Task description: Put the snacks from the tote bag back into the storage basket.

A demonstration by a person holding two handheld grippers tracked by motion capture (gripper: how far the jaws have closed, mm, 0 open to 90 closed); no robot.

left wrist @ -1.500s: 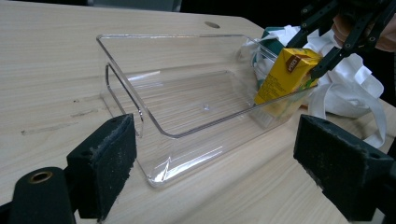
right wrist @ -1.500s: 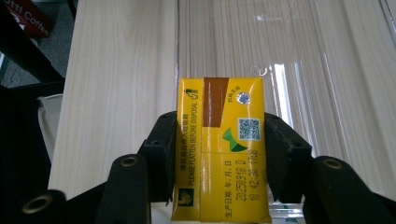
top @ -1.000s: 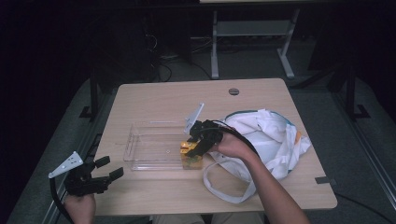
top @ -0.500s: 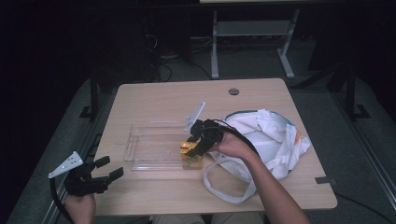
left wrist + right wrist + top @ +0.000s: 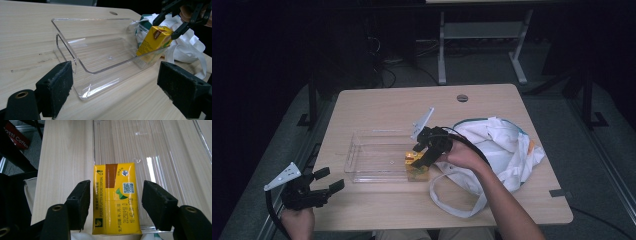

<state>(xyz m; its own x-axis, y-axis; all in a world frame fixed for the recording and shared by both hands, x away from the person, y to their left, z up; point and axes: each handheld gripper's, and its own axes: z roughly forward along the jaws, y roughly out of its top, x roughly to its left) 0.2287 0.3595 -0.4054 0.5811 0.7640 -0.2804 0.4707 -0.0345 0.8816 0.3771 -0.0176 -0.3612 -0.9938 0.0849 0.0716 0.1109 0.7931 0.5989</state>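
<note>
This looks like a lab or test room set up for recording. A single pale wooden surface (image 5: 377, 107) with a cable hole (image 5: 462, 98) stands alone on grey carpet (image 5: 592, 165), lit from above while the rest of the room lies dark. Behind it stands a metal-framed bench (image 5: 477, 37) with loose cables (image 5: 387, 75) on the floor, and a red coffee box (image 5: 15, 136) sits below the surface edge

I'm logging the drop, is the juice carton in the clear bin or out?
In: the carton leans inside the bin at its end by the bag.
</note>
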